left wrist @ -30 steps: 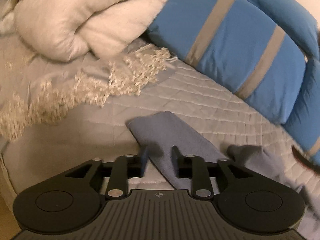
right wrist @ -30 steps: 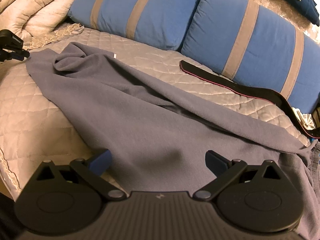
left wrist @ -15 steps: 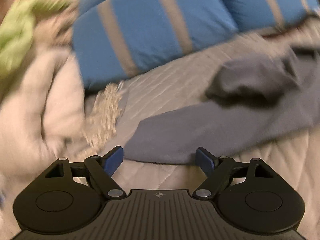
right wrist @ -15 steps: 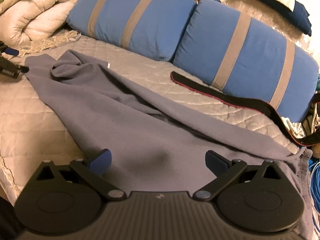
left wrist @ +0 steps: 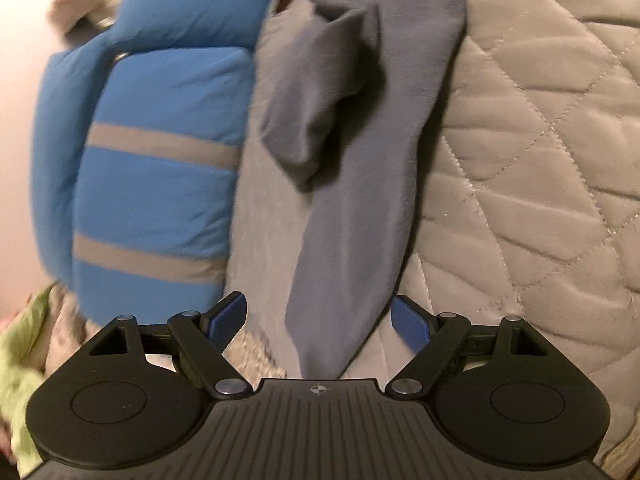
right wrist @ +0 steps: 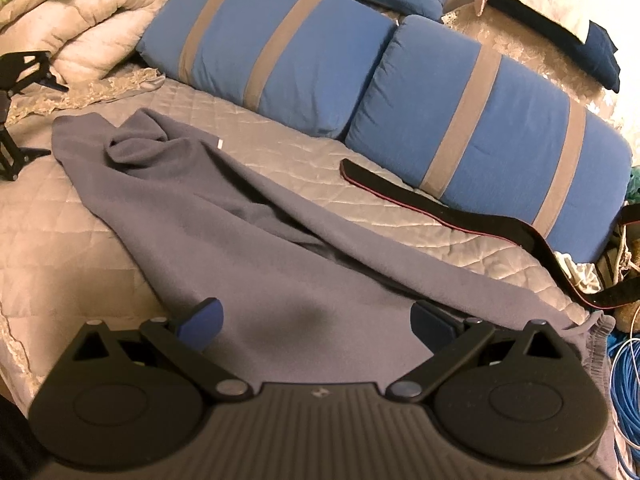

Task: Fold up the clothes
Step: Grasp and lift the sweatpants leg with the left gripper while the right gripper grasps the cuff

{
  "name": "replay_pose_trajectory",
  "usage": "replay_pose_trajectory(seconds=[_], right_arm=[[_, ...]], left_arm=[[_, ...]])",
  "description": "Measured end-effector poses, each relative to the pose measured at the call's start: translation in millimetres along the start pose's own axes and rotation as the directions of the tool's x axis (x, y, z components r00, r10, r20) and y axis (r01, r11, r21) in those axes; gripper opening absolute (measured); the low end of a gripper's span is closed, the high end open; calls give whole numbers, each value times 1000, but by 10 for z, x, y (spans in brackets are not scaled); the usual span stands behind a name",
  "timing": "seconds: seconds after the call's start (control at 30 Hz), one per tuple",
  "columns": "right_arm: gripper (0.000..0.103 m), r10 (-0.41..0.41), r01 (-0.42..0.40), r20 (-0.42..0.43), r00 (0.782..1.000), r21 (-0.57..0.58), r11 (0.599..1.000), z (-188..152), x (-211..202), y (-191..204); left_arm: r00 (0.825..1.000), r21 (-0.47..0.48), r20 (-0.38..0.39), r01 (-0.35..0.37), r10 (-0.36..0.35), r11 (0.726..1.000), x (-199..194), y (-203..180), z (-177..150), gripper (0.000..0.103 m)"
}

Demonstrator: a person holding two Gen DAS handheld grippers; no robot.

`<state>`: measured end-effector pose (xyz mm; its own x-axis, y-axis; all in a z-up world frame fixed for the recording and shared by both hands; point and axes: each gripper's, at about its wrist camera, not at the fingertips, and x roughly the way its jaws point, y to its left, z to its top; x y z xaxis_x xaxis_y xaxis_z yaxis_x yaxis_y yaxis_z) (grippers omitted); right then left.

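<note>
A grey-blue fleece garment (right wrist: 248, 248) lies spread across the quilted bed, its narrow end reaching to the far left. In the left wrist view that narrow end (left wrist: 360, 184) runs up between my fingers. My left gripper (left wrist: 319, 320) is open and empty just above the cloth's tip; it also shows in the right wrist view (right wrist: 20, 112) at the left edge. My right gripper (right wrist: 316, 318) is open and empty over the garment's wide near part.
Two blue pillows with grey stripes (right wrist: 472, 120) line the back of the bed (right wrist: 48, 240). A black strap (right wrist: 460, 212) lies in front of them. A white duvet (right wrist: 80, 32) is heaped at the back left. Blue cable (right wrist: 624, 380) lies at the right edge.
My left gripper was shut on the garment's narrow end a second ago; it has opened, let go and rolled over sharply. The right gripper has drawn back a little, still open.
</note>
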<state>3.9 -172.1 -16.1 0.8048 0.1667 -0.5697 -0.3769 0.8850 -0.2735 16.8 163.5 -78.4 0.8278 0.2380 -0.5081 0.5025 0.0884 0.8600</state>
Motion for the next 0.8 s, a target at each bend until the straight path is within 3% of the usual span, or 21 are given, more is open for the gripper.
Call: replay_pose_trajectory(seconds=[0.1, 0.27, 0.43, 0.5, 0.57, 0.7, 0.8], right_arm=[[103, -11, 11, -17, 1000, 18, 1000, -15, 32, -57], [103, -21, 23, -27, 999, 41, 999, -22, 47, -115], [103, -66, 67, 57, 996, -19, 998, -35, -71, -109], [103, -72, 79, 108, 992, -60, 995, -45, -135, -114], [103, -89, 103, 154, 984, -89, 991, -43, -197, -171], [103, -79, 105, 206, 975, -118, 987, -14, -328, -426], [103, -80, 128, 223, 971, -209, 969, -37, -378, -703]], left_arm=[[1000, 8, 18, 8, -8, 1000, 62, 13, -30, 81], [999, 9, -7, -50, 51, 999, 109, -30, -32, 83], [989, 61, -43, -140, 142, 988, 51, -134, 31, 81], [991, 53, -61, -118, 121, 992, 43, -128, 35, 71], [994, 38, -71, -76, 78, 996, 77, -112, 31, 52], [997, 14, -73, -34, 35, 999, 111, -116, 12, 38], [996, -4, -84, -16, 15, 1000, 126, -106, 15, 28]])
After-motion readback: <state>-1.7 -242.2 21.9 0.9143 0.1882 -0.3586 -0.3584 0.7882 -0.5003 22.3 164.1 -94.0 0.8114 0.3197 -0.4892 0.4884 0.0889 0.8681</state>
